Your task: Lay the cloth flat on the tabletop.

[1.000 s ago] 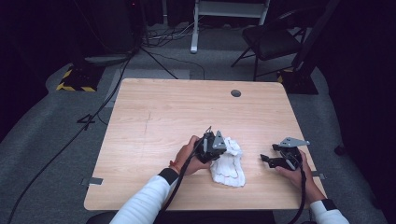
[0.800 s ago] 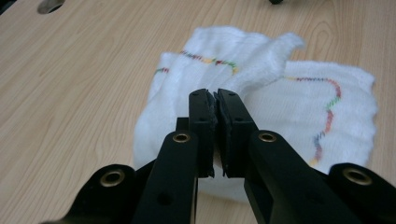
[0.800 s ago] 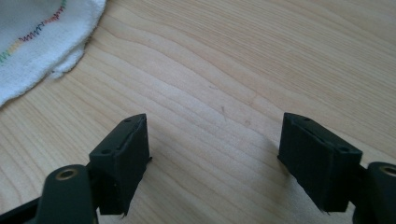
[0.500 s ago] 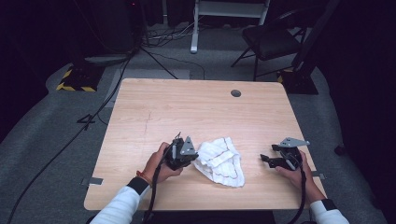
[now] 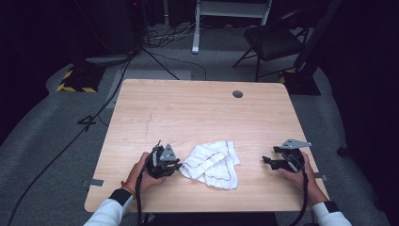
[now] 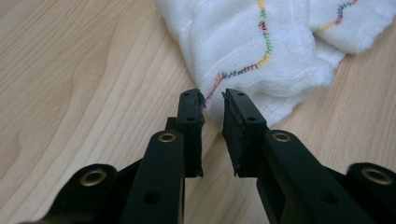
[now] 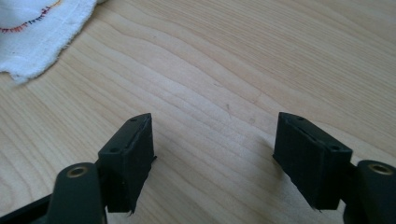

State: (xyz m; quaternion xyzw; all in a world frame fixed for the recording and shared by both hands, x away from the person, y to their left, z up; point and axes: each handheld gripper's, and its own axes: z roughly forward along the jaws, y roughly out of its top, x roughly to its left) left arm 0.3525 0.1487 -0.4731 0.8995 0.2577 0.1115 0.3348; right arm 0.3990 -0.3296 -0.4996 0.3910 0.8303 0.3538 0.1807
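1. Crumpled white cloth with multicoloured stitched hem lies on the light wooden table, near its front edge; its long axis runs from near-left to far-right in the high view.
2. My left gripper sits just beside the cloth's left edge, jaws slightly parted, having just been opening, with nothing pinched.
3. My right gripper rests well apart, jaws wide, having just narrowed slightly, over bare wood.

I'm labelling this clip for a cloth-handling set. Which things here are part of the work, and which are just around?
Part of the work:
white cloth
left gripper, jaws just opened slightly
right gripper, open

Just around:
chair
floor cables
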